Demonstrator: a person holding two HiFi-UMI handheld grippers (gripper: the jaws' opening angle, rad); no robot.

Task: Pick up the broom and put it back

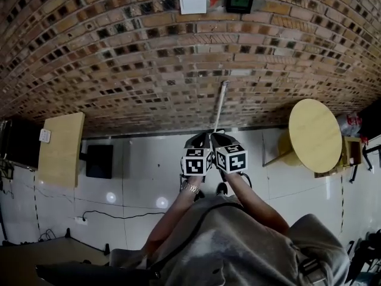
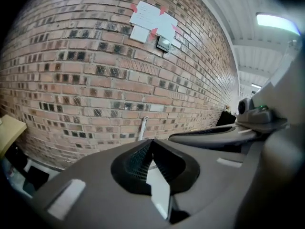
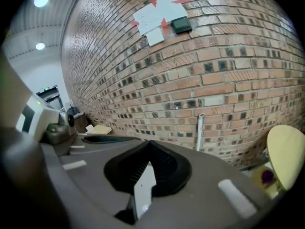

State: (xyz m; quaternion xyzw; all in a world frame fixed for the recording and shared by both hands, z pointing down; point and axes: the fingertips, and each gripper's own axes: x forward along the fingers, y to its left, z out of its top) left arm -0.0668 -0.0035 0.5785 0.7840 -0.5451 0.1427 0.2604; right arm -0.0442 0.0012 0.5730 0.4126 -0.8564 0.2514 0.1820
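Broom: a pale, thin handle (image 1: 221,103) stands against the brick wall (image 1: 119,58), straight ahead of the person.
Broom's long axis: close to upright, the top end up the bricks and leaning a little to the right in the head view; the lower end drops out of sight behind the two grippers.
Left gripper (image 2: 151,144): jaws pressed together with nothing between them; the handle (image 2: 142,129) shows just past their tips, apart from them.
Right gripper (image 3: 148,147): jaws also closed on nothing; the handle (image 3: 200,131) stands beyond and to the right of them.
Grippers together: side by side, the marker cubes nearly touching, both aimed at the wall.
On the wall: white papers (image 1: 193,2) beside a small dark box (image 1: 239,2).
To the right: a round wooden table (image 1: 314,134).
To the left: a wooden panel (image 1: 61,149).
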